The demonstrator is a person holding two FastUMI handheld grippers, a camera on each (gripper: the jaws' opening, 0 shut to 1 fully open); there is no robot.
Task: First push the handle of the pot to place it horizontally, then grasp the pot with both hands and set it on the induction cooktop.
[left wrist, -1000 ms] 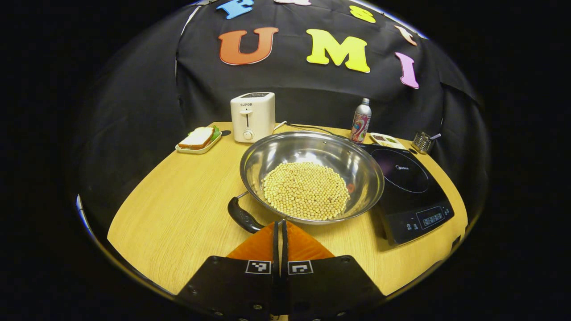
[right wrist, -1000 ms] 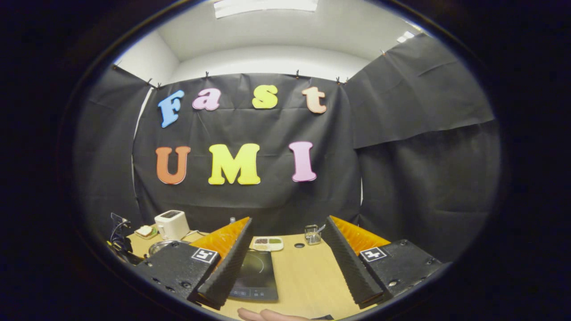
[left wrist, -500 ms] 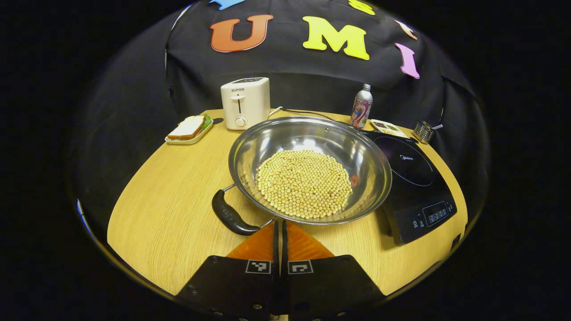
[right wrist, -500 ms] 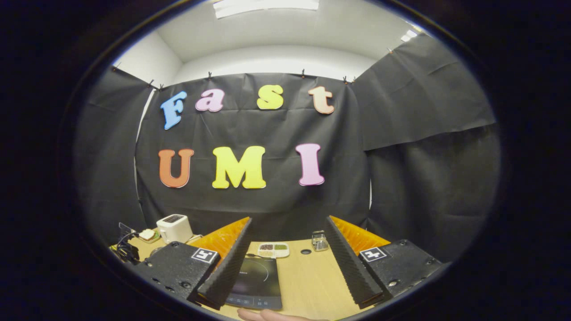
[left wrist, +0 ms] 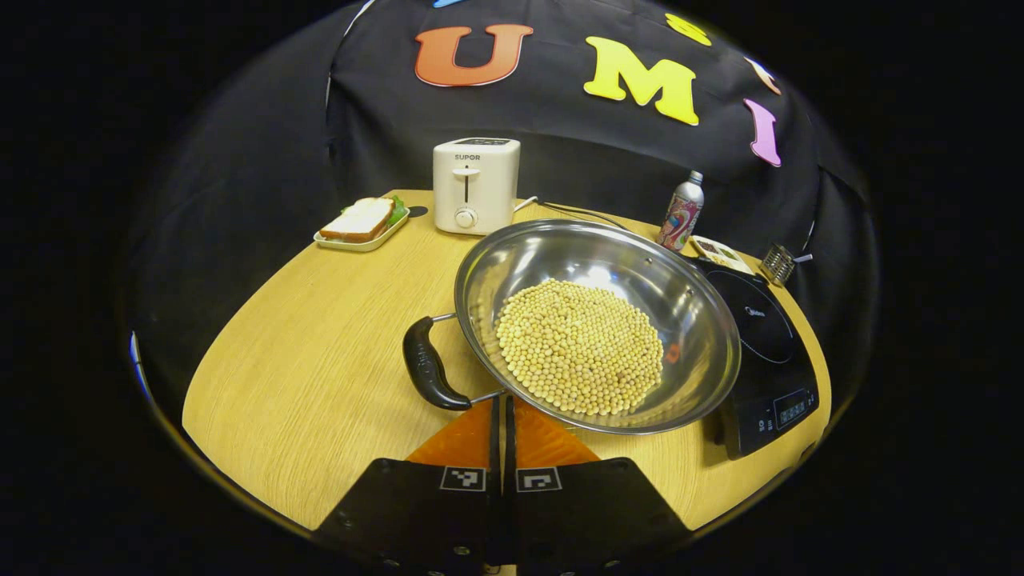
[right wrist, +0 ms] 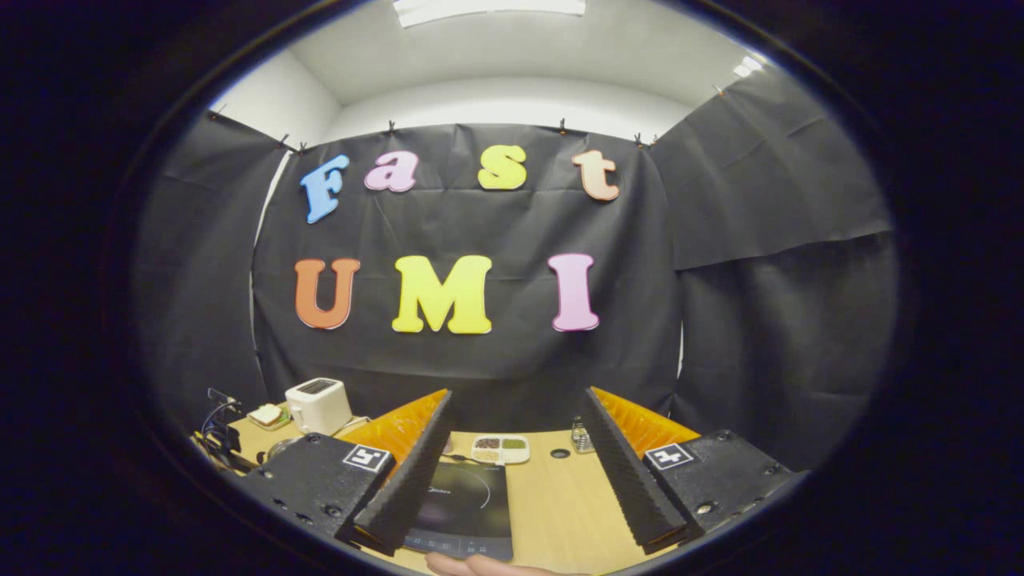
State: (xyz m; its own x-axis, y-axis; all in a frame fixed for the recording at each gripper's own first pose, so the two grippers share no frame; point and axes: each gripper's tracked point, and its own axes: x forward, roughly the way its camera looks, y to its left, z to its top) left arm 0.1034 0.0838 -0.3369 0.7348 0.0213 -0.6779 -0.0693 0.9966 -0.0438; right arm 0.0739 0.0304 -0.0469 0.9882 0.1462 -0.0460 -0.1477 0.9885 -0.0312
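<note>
Handle (left wrist: 432,374) swung leftward; tongs (left wrist: 502,398) tips hidden.

The right tongs (right wrist: 516,464) are hanging spread wide above the bench (right wrist: 560,504), gripping nothing. The induction cooktop (right wrist: 468,508) is lying between the fingers, with a small sectioned dish (right wrist: 501,449) sitting just behind it. A toaster (right wrist: 318,405) is standing far left.

This is a staged recording booth dressed as a kitchen, not a real home. Black cloth (right wrist: 760,264) is clipped up as walls beneath a plain white ceiling (right wrist: 512,64), enclosing one round wooden table (left wrist: 320,336). On it stand kitchen props: a toaster (left wrist: 475,186), a plated sandwich (left wrist: 362,222), an induction cooktop (left wrist: 760,336) and a steel pot (left wrist: 600,320) of beans.
</note>
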